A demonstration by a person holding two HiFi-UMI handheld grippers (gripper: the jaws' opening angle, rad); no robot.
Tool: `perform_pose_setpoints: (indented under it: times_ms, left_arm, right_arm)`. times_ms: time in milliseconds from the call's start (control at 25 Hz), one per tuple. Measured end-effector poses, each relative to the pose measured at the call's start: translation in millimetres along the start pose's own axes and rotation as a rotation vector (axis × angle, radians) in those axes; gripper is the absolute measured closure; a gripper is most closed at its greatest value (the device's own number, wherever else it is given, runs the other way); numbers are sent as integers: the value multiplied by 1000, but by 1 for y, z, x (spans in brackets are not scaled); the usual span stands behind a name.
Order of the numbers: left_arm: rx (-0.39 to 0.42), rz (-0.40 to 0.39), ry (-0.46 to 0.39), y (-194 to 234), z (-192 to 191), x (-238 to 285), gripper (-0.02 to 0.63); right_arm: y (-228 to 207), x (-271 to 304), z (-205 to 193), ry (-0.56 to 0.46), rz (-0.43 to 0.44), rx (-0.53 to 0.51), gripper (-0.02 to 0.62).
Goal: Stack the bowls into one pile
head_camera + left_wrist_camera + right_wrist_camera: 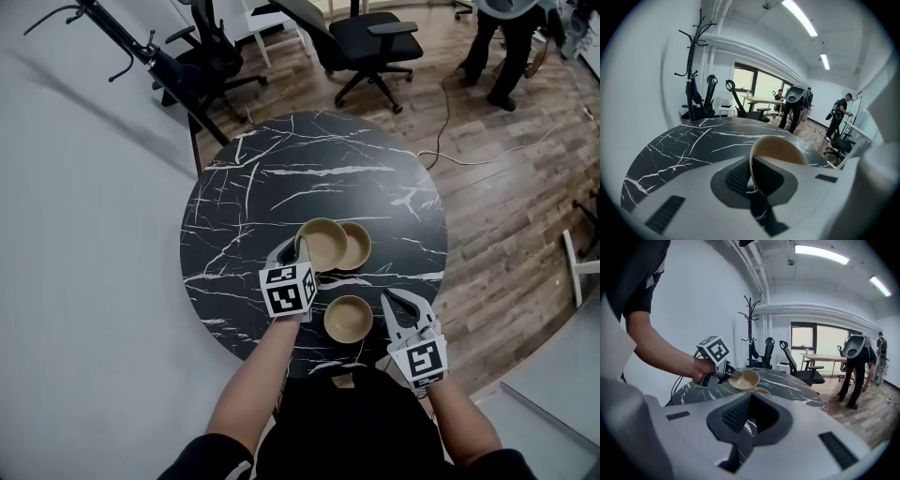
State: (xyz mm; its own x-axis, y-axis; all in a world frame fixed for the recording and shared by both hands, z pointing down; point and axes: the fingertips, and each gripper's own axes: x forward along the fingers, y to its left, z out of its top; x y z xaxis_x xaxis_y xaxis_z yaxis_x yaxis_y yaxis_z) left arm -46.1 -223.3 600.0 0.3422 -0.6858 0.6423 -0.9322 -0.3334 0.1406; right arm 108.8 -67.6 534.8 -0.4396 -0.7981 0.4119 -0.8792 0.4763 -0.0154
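Three tan bowls are over the round black marble table (244, 187). My left gripper (300, 249) is shut on the near rim of one bowl (323, 242) and holds it in the air, tilted. That held bowl (780, 150) fills the space ahead of the left gripper (751, 176), its rim pinched between the pads. It partly overlaps a second bowl (357, 246) resting on the table just to its right. A third bowl (348, 319) sits nearer me, between both hands. My right gripper (387, 298) is shut and empty, right of that bowl. In the right gripper view, the right gripper (747, 423) faces the held bowl (745, 379).
Office chairs (370, 42) stand beyond the table's far edge, with a black coat rack (141, 52) at far left. A person (502, 47) stands at the far right on the wood floor, where a cable (469, 150) trails. A white wall runs along the left.
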Motion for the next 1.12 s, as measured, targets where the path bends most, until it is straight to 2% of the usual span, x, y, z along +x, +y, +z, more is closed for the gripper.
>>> perform_pose_setpoints:
  times_ms: [440,960,1040,1120]
  left_arm:
    - [80,-41,38,-32,-3,29,580]
    - [170,-56,129,-49,-26,53,578]
    - [164,-56,139,-49,-28,54,567]
    - [159,-72,144,-52,-29,55,519]
  right_arm:
    - [-17,-15,-13,12,-48,21,588]
    - [-19,-18,-18,-3,-78,55,588]
    - [-19,-18,-18,-3,-76,58,588]
    - [-19,-18,-19,-4,-74,60,588]
